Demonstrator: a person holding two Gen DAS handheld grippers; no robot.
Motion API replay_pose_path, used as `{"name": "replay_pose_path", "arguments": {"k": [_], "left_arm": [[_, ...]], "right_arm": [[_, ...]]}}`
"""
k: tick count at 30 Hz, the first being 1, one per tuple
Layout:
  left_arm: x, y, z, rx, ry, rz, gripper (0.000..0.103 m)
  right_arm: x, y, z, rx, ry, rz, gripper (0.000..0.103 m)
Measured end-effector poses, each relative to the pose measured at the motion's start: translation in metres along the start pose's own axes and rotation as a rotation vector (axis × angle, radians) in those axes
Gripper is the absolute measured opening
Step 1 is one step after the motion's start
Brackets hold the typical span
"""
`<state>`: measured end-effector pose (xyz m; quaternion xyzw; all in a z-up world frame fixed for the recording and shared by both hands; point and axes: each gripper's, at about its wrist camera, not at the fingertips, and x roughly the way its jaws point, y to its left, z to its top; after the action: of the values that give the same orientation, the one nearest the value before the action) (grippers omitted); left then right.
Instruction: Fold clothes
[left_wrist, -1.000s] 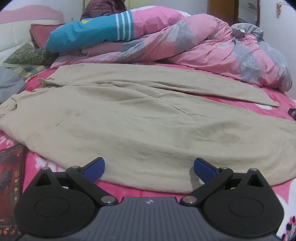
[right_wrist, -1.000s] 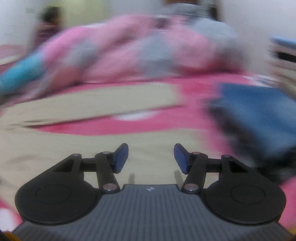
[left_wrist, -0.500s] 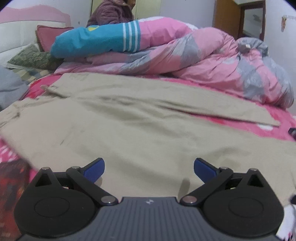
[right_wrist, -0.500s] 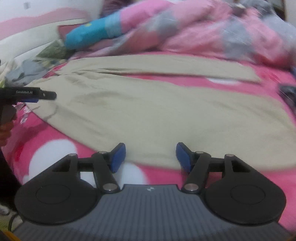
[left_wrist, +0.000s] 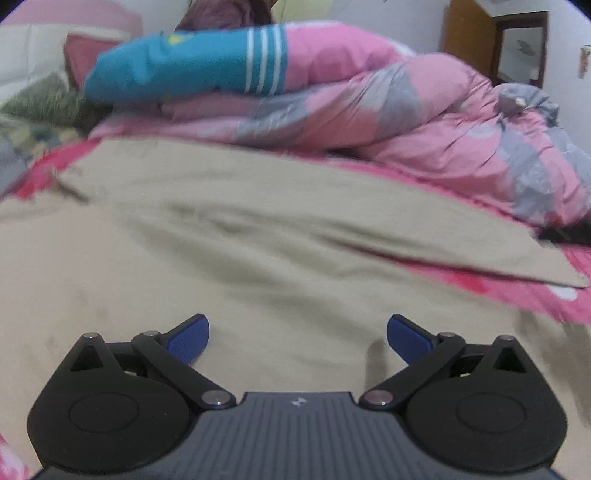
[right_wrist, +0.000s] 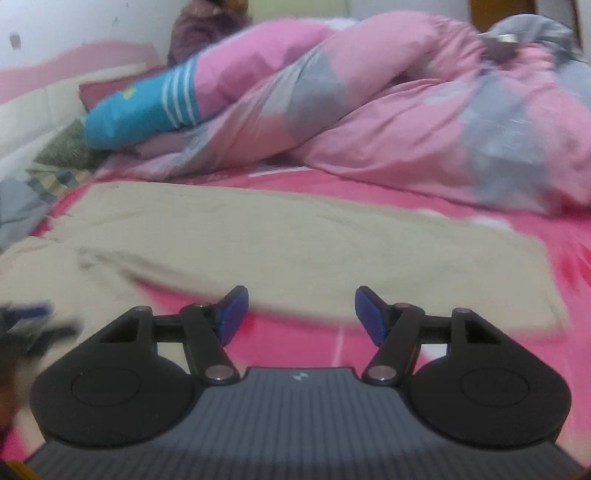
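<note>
Mostly flat, wrinkled beige trousers (left_wrist: 258, 258) on pink bedsheet (right_wrist: 480, 221).

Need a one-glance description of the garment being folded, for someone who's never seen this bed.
Start at the bed with the bright pink sheet and the heaped pink-and-grey duvet at its far side. In front of the duvet, spread flat, lie the beige trousers. They are the only plain, pale, unpatterned fabric there.
</note>
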<state>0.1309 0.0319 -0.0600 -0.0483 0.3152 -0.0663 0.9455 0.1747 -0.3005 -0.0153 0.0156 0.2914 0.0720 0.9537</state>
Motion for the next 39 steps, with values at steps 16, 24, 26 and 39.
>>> {"name": "replay_pose_path", "arguments": {"k": [16,24,26,39], "left_arm": [[-0.003,0.019,-0.006,-0.096,-0.056,-0.097,0.103],[-0.007,0.041,-0.008,-0.203,-0.093,-0.189,0.103],[-0.007,0.048,-0.009,-0.238,-0.104,-0.218,0.103],[-0.007,0.055,-0.010,-0.285,-0.119,-0.256,0.103]], "right_arm": [[0.010,-0.154,0.008,0.278,0.069,-0.377,0.065],[0.139,0.101,0.092,-0.124,0.038,0.254,0.066],[0.178,0.154,0.101,-0.192,0.045,0.354,0.066],[0.221,0.078,0.083,-0.031,0.145,0.180,0.063]]}}
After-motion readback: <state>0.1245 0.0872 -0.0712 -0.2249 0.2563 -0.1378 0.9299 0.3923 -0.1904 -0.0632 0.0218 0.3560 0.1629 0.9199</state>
